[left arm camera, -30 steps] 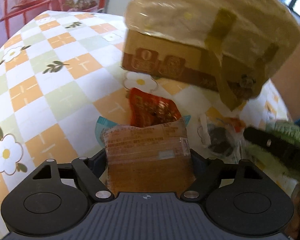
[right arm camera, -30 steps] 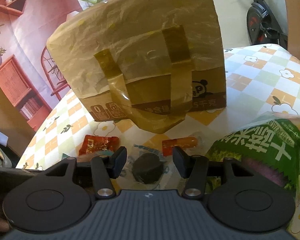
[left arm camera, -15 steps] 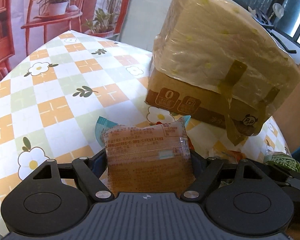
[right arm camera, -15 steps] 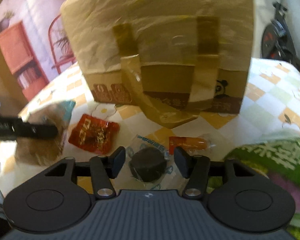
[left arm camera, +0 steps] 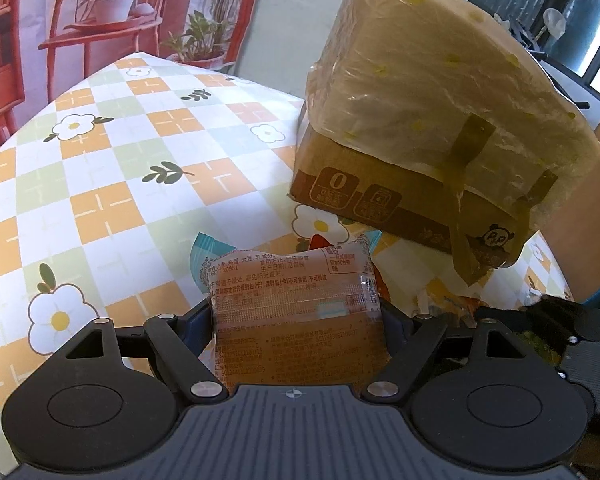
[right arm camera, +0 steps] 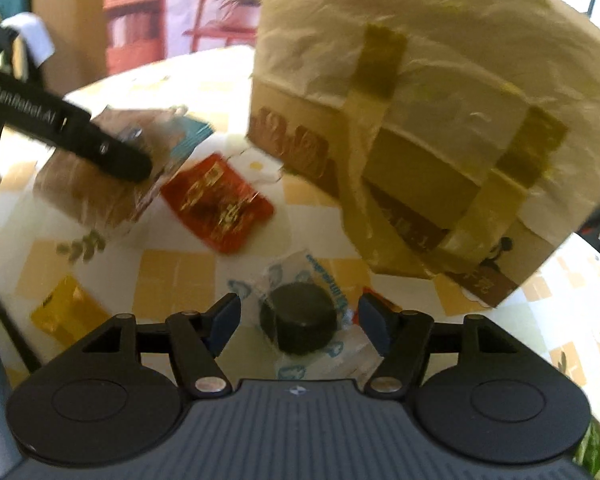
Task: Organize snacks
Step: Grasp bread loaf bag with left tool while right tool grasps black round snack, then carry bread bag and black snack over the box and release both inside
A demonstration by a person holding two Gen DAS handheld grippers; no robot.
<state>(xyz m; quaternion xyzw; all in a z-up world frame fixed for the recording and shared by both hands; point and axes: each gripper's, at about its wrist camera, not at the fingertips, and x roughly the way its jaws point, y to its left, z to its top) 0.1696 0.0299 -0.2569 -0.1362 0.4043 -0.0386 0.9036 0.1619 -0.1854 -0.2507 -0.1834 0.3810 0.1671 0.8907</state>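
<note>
On the flowery table (left arm camera: 100, 184) stands a big box (left arm camera: 420, 120) wrapped in plastic and tape, and small snacks lie in front of it. The left gripper (left arm camera: 298, 312) is pinching a brown bread pack (left arm camera: 300, 328) between its two fingers and holds it up off the table. The right gripper (right arm camera: 300, 320) has its fingers spread apart, one on each side of a dark round cake (right arm camera: 300, 320) in a clear wrapper, but not touching it. A red pack (right arm camera: 216, 208) lies near the box, and a yellow pack (right arm camera: 66, 308) lies closer to the left side. I think the job is in the middle: one snack is picked up and the next is about to be grabbed. The right fingers would need to close gently on the round cake, since the wrapper looks slippery. The bread pack needs a place to go, maybe the box, but the box looks taped shut, so I cannot tell where.
</note>
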